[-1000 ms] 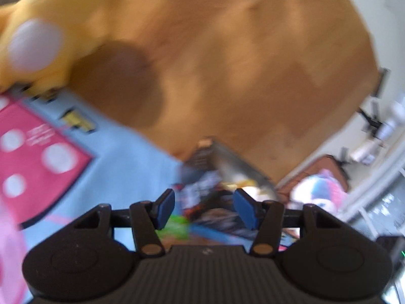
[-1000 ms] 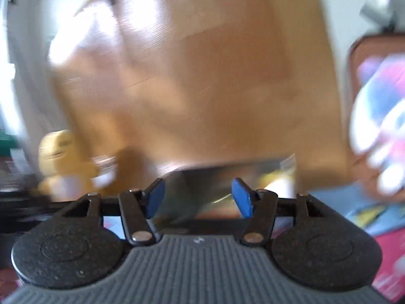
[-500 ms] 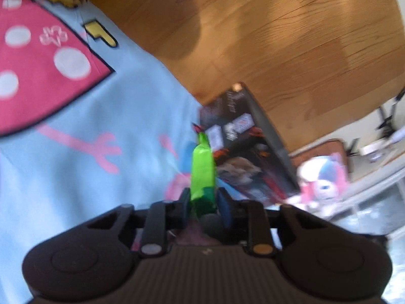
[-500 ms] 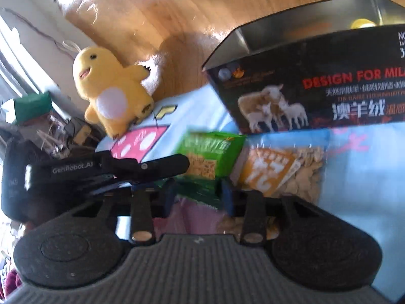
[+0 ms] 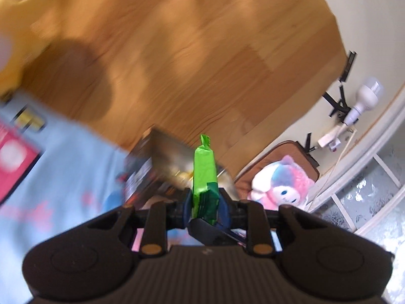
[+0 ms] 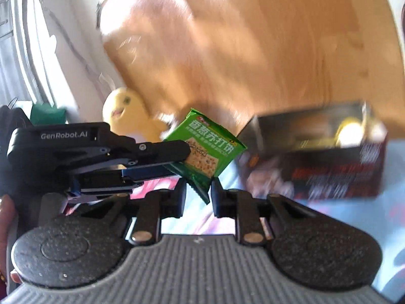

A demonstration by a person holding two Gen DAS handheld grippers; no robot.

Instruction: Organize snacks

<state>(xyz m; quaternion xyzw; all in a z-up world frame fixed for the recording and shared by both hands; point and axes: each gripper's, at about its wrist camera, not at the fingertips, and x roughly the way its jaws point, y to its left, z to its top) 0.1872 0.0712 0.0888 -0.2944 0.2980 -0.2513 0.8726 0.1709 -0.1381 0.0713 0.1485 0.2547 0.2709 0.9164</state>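
Landmark: the dark box (image 6: 314, 152), open-topped, stood on the light blue mat (image 5: 63, 177) at the edge of the wooden floor (image 5: 189, 50); every place below is given from it.
Yellow plush (image 6: 126, 116): sat well to the left of the box at the mat's far corner, apart from the work and not a snack.
Left gripper (image 5: 205, 204): reached in from the left of the box, its fingers clenched on the green cracker packet (image 6: 205, 149); seen edge-on from its own camera, the packet stood upright between the pads.
Why held so: a pinch near one edge kept the flat pack stiff and clear of the mat, which by my reading suited carrying it over the box rim.
Green cracker packet, place: in the air, left of the box and just short of its near left corner, not yet over the opening.
Right gripper (image 6: 198, 200): sat below the packet, left of the box; its fingers were closing, with the packet's lower corner hanging between them. The pads did not appear to press it yet.
Why there: probably to steady or take over the pack.
Box contents: something yellow (image 6: 350, 130) lay inside near the right end; blur hid what it was.
Pink plush (image 5: 281, 187): lay beyond the box in a brown case (image 5: 283, 152), not part of the job.
Progress: judged early, since the packet was not yet in the box.
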